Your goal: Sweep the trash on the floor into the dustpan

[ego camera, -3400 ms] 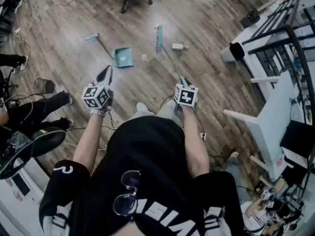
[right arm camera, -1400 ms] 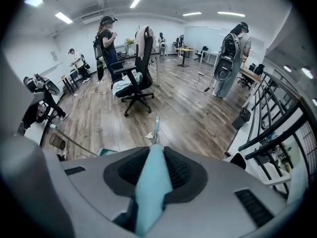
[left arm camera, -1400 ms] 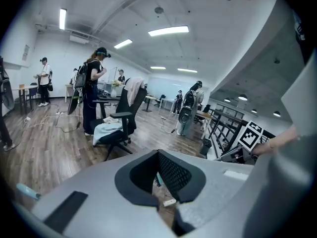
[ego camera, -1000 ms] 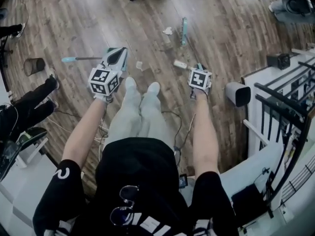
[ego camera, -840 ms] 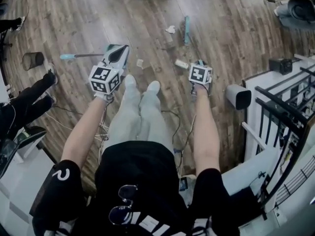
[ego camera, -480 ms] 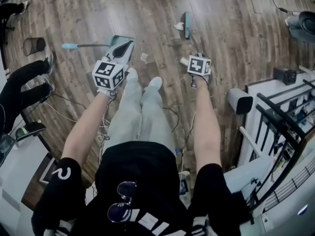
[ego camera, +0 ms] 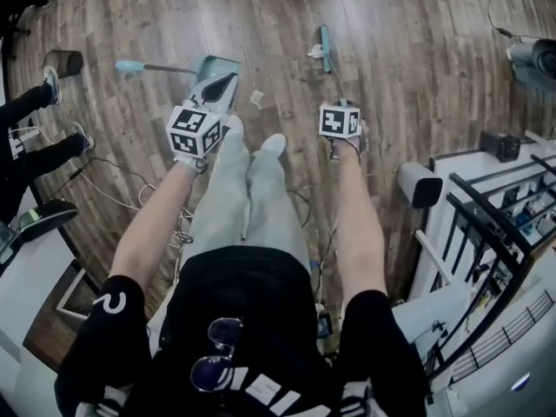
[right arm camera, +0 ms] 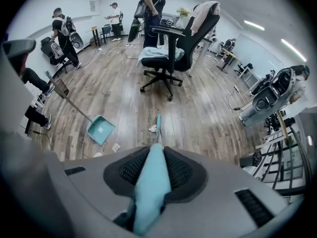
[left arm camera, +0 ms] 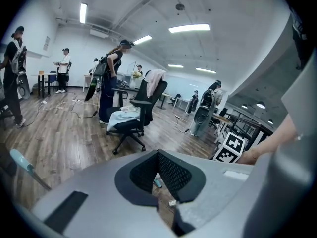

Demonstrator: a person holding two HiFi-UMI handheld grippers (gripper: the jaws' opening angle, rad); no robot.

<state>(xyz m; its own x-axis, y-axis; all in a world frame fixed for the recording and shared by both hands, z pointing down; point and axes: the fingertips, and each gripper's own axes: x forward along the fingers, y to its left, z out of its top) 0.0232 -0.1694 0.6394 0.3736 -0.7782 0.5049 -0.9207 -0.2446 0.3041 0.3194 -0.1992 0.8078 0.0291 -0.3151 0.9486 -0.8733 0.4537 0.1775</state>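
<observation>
- Your right gripper point(right arm camera: 153, 172): jaws clamped on the teal broom handle point(right arm camera: 148, 187). The handle runs straight ahead to the broom head point(right arm camera: 158, 122), which is down on the floor.
- Your left gripper point(left arm camera: 159, 175): jaws a narrow way apart, nothing between them.
- Teal dustpan point(right arm camera: 101, 129): on the floor ahead and left of the right gripper, just in front of the left one. Its long pole angles up and away to the left.
- Trash: a crumpled scrap point(right arm camera: 152, 128) just left of the broom head. A flat scrap point(right arm camera: 116, 147) lies between the right gripper and the dustpan.
- Surface: brown wood-plank floor point(ego camera: 408, 50), with cables point(ego camera: 113, 185) trailing left of the left gripper.
- Room: open office. A black swivel chair point(right arm camera: 171, 48) stands well beyond the broom head, with people point(right arm camera: 64, 33) standing farther back.
</observation>
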